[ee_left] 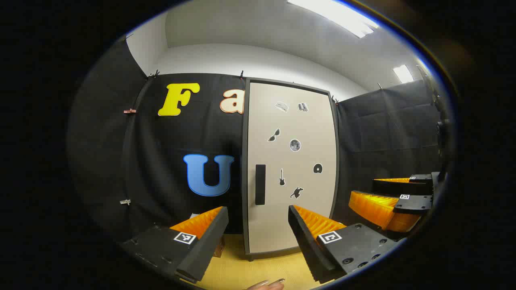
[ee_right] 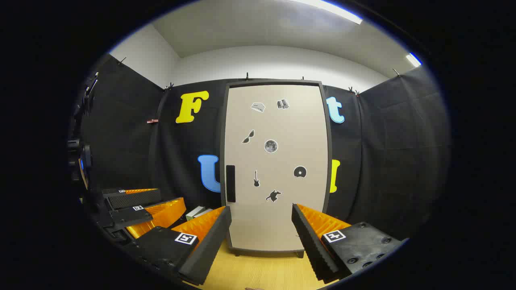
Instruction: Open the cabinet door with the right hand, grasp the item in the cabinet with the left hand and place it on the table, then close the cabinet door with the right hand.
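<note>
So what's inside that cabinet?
You can't see inside: the cabinet door is shut, covering everything. Only the stickers and the dark handle on its front show.

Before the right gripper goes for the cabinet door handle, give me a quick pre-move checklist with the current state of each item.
1. Cabinet door shut, ready to open: ok.
2. Handle on the door's left edge, unobstructed: ok.
3. Right gripper open and empty, short of the door: ok.
4. Left gripper open and empty, apart from the handle: ok.
5. Bare wooden table in front of the cabinet for setting the item down: ok.
6. Item inside the cabinet, its place and shape: cannot tell, the door hides it.
</note>
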Motion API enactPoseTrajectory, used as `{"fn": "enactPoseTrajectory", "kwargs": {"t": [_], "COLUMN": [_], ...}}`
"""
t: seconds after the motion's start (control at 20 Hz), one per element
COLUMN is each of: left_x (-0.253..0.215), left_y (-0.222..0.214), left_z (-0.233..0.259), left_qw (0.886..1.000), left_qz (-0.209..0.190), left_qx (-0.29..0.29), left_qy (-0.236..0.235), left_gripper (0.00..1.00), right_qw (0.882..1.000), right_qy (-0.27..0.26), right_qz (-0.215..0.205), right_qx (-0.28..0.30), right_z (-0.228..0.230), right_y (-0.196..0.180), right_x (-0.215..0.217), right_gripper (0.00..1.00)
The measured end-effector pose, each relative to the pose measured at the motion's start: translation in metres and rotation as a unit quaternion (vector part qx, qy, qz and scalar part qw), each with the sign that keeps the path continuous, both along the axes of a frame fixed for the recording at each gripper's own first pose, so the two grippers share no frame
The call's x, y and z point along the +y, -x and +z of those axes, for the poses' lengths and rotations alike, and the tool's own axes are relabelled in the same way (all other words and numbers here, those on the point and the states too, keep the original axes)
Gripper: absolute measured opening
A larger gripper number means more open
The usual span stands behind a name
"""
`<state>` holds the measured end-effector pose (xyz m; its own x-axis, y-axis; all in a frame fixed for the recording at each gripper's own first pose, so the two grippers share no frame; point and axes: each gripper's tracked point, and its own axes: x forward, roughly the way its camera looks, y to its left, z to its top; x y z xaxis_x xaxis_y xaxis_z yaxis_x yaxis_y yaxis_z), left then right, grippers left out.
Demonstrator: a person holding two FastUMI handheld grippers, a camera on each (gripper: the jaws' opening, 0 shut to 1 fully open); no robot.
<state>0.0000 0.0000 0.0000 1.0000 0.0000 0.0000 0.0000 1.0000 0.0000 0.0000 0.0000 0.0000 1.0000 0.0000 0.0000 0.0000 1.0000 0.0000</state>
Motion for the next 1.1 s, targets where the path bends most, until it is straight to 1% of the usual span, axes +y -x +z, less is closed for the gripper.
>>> {"fn": "enactPoseTrajectory", "kwargs": {"t": [0.2, 0.35, 0.6, 0.85, 1.1], "left_x": [0.001, 0.001, -0.005, -0.006, 0.004], "left_y": [-0.003, -0.005, -0.007, -0.008, -0.007], "left_z": [-0.001, 0.002, 0.001, 0.000, 0.000], "left_qw": [1.000, 1.000, 1.000, 1.000, 1.000], "left_qz": [-0.001, 0.000, -0.010, -0.011, -0.003], "left_qx": [0.000, -0.003, -0.004, -0.004, -0.006], "left_qy": [0.001, -0.005, -0.011, -0.011, -0.008], "left_gripper": [0.94, 0.94, 0.94, 0.94, 0.94], "right_qw": [1.000, 1.000, 1.000, 1.000, 1.000], "right_qy": [-0.002, 0.002, 0.002, 0.000, 0.004], "right_qz": [0.000, -0.009, -0.015, -0.016, -0.011], "right_qx": [0.001, -0.009, -0.018, -0.013, -0.014], "right_z": [-0.001, 0.004, 0.007, 0.005, 0.005], "right_y": [-0.003, -0.003, -0.006, -0.009, -0.016], "right_x": [-0.001, -0.005, -0.009, -0.012, -0.006], "right_gripper": [0.97, 0.97, 0.97, 0.97, 0.97]}}
